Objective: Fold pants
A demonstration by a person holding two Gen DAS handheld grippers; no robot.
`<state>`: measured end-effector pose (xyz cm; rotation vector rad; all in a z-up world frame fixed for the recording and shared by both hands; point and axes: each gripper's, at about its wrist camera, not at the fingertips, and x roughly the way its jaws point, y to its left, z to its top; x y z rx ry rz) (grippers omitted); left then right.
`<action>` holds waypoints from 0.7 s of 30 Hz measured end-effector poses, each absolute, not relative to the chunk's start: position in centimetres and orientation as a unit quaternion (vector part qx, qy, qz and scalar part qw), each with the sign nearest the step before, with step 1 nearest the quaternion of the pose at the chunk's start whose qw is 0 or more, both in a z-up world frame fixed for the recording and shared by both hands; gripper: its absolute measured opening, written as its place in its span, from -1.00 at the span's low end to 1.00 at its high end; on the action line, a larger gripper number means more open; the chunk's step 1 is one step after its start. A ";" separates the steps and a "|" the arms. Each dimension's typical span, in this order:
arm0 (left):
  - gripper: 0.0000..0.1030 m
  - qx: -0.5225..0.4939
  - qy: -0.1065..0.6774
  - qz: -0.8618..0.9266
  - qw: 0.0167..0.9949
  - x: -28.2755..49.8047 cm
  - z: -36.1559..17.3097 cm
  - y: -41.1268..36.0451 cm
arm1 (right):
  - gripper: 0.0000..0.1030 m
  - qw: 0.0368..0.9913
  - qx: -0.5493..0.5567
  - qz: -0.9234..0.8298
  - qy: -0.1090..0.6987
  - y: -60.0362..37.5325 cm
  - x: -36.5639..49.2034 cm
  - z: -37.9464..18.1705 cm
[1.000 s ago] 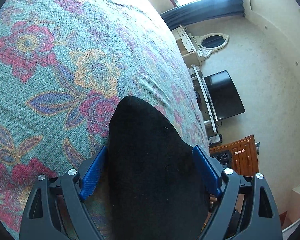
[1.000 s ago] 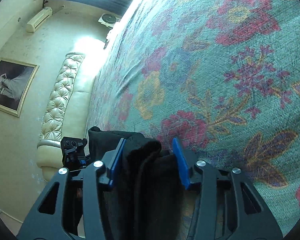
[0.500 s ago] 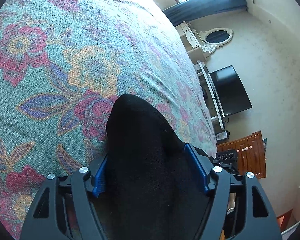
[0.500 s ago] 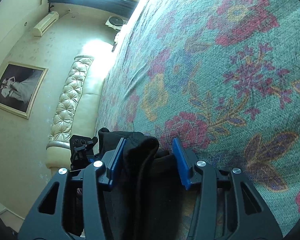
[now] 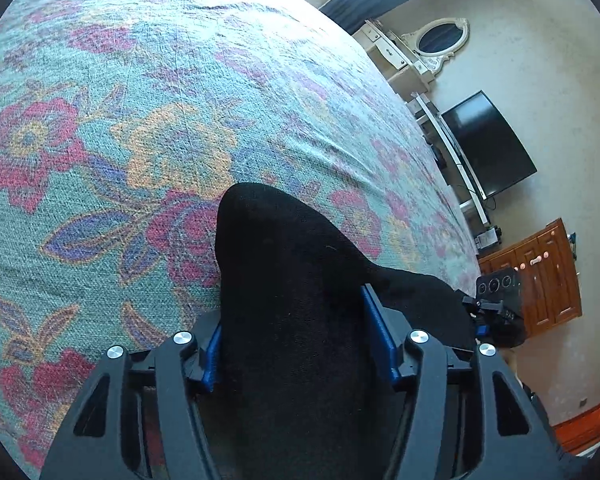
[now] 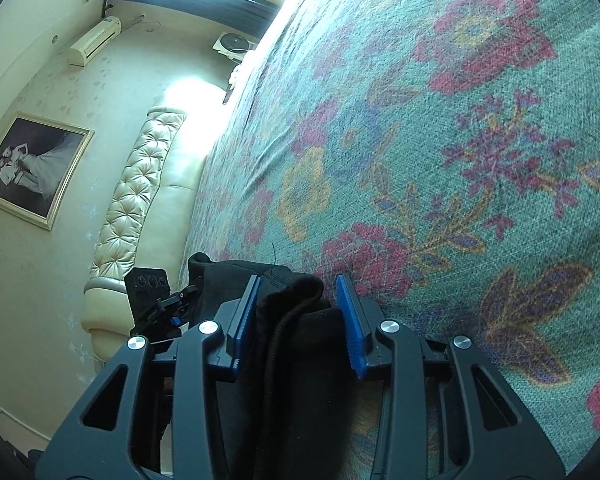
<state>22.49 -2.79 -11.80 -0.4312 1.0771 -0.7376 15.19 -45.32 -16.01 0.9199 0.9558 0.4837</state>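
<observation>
Barely started, prob: black pants (image 5: 292, 320) bunched at near edge of floral bedspread (image 5: 140, 120), left gripper (image 5: 296, 344) & right gripper (image 6: 298, 312) both clamped on fabric. No neat fold visible; spreading/folding left.

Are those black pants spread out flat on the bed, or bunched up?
Bunched up. The black pants sit in thick folds clamped in the left gripper and the right gripper, above the floral bedspread; no part lies spread flat.
</observation>
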 end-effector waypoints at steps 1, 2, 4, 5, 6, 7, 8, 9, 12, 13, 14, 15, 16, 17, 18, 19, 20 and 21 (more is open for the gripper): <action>-0.04 -0.195 0.492 -0.343 0.776 22.4 -11.8 -2.6 | -0.30 0.762 0.422 0.222 0.438 -45.3 15.2 -16.0; -0.13 -0.195 0.489 -0.346 0.777 22.4 -11.9 -2.3 | -0.31 0.763 0.421 0.221 0.437 -45.2 15.3 -16.0; -0.21 -0.196 0.480 -0.350 0.780 22.2 -12.1 -1.9 | -0.33 0.766 0.419 0.219 0.436 -45.0 15.3 -15.9; -0.23 -0.191 0.476 -0.351 0.783 22.1 -12.0 -1.9 | -0.33 0.767 0.418 0.217 0.435 -45.0 15.4 -15.8; -0.24 -0.185 0.472 -0.350 0.788 22.0 -11.8 -2.0 | -0.34 0.770 0.416 0.216 0.434 -44.9 15.4 -15.7; -0.25 -0.178 0.468 -0.348 0.793 21.8 -11.8 -2.0 | -0.35 0.772 0.413 0.214 0.432 -44.9 15.4 -15.7; -0.27 -0.172 0.463 -0.346 0.798 21.6 -11.6 -2.2 | -0.35 0.775 0.411 0.213 0.430 -44.8 15.4 -15.6; -0.28 -0.165 0.459 -0.343 0.803 21.7 -11.4 -2.5 | -0.36 0.777 0.411 0.212 0.428 -44.7 15.4 -15.5; -0.32 -0.150 0.449 -0.338 0.814 21.4 -11.2 -2.7 | -0.38 0.783 0.406 0.207 0.423 -44.3 15.4 -15.2; -0.32 -0.147 0.447 -0.336 0.816 21.4 -11.1 -2.8 | -0.38 0.785 0.404 0.206 0.422 -44.1 15.5 -15.1; -0.33 -0.145 0.446 -0.334 0.817 21.5 -11.0 -2.9 | -0.38 0.787 0.402 0.205 0.421 -43.9 15.6 -14.9; -0.35 -0.142 0.445 -0.333 0.819 21.5 -10.9 -2.9 | -0.39 0.788 0.402 0.205 0.419 -43.8 15.6 -14.8; -0.35 -0.137 0.443 -0.331 0.822 21.5 -10.8 -3.0 | -0.40 0.789 0.401 0.205 0.418 -43.7 15.8 -14.7; -0.36 -0.131 0.442 -0.331 0.824 21.5 -10.7 -3.1 | -0.40 0.790 0.399 0.204 0.417 -43.5 15.6 -14.6; -0.37 -0.125 0.440 -0.330 0.826 21.6 -10.6 -3.1 | -0.41 0.791 0.398 0.204 0.417 -43.4 15.8 -14.5; -0.38 -0.120 0.438 -0.329 0.828 21.6 -10.5 -3.1 | -0.42 0.792 0.397 0.204 0.417 -43.4 16.0 -14.4; -0.39 -0.118 0.437 -0.329 0.829 21.6 -10.5 -3.2 | -0.42 0.792 0.397 0.204 0.416 -43.4 16.1 -14.3; -0.39 -0.118 0.437 -0.328 0.829 21.6 -10.4 -3.2 | -0.43 0.792 0.397 0.204 0.416 -43.3 16.3 -14.2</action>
